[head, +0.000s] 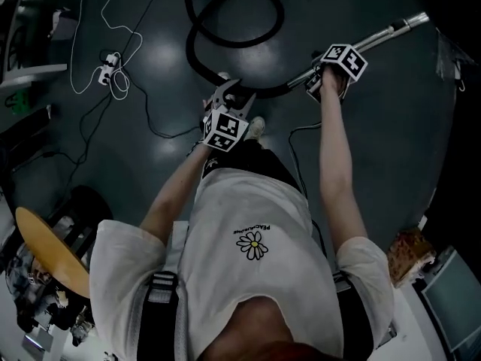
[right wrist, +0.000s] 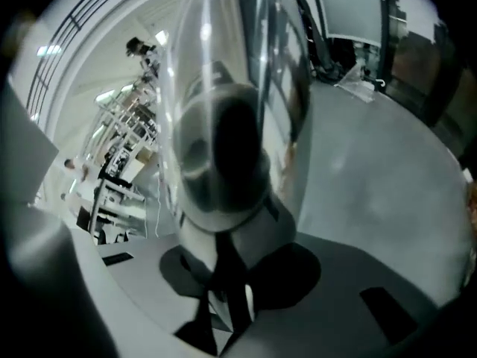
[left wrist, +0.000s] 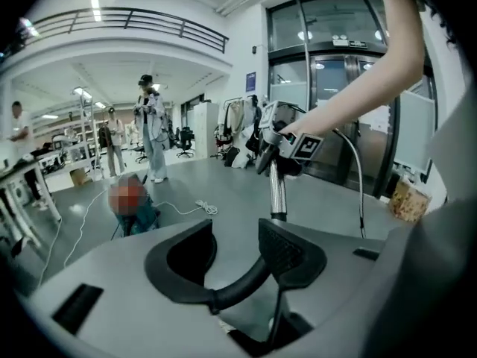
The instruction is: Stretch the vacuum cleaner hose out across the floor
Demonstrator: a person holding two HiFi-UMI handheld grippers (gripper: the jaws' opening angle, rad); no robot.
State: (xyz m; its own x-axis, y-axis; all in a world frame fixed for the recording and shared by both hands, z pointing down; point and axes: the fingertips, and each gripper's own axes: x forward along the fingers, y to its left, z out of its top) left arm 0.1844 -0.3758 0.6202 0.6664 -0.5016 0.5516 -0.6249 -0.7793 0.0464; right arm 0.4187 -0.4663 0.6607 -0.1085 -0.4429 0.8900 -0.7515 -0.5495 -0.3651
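Observation:
The black vacuum hose [head: 197,21] lies in a loop on the dark floor and runs down to a chrome wand [head: 391,30]. My left gripper [head: 231,96] is shut on the hose just below the loop. In the left gripper view the hose [left wrist: 238,286] crosses between the pads of that gripper [left wrist: 235,248] and rises into the wand [left wrist: 277,192]. My right gripper [head: 316,77] is shut on the wand's near end, to the right of the left one. In its own view the wand [right wrist: 223,88] fills the space above its jaws [right wrist: 238,274].
White cables and a power strip [head: 109,70] lie on the floor at upper left, and a black cable [head: 154,119] runs below them. A round wooden seat [head: 49,250] is at lower left, a patterned bag [head: 409,254] at lower right. People [left wrist: 153,136] stand far off.

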